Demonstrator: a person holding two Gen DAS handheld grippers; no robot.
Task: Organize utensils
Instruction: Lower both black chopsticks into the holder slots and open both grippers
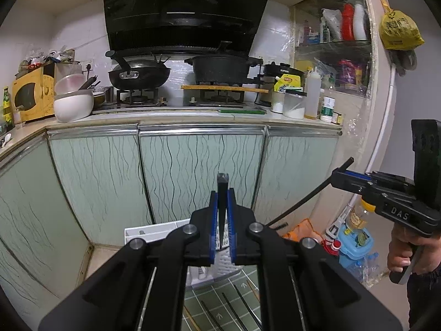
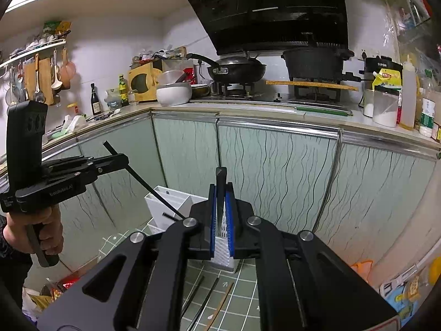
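Note:
My left gripper point(image 1: 222, 201) is shut on a black chopstick point(image 1: 222, 193) that runs between the blue pads, its square end pointing up. It also shows in the right wrist view point(image 2: 121, 157), holding that chopstick point(image 2: 143, 182) slanted above the white utensil holder point(image 2: 171, 201). My right gripper point(image 2: 221, 197) is shut on another black chopstick point(image 2: 220, 190); in the left wrist view point(image 1: 340, 172) its chopstick point(image 1: 308, 195) slants down toward the holder point(image 1: 154, 230). Several more chopsticks, black and wooden, point(image 2: 212, 298) lie on the green mat point(image 2: 242, 289) below.
Pale green cabinet doors point(image 1: 193, 171) stand right behind the holder. The counter above carries a stove with a wok point(image 1: 137, 74) and a pot point(image 1: 220, 69), bowls and bottles. Bags and a blue bottle point(image 1: 355, 242) sit on the floor at the right.

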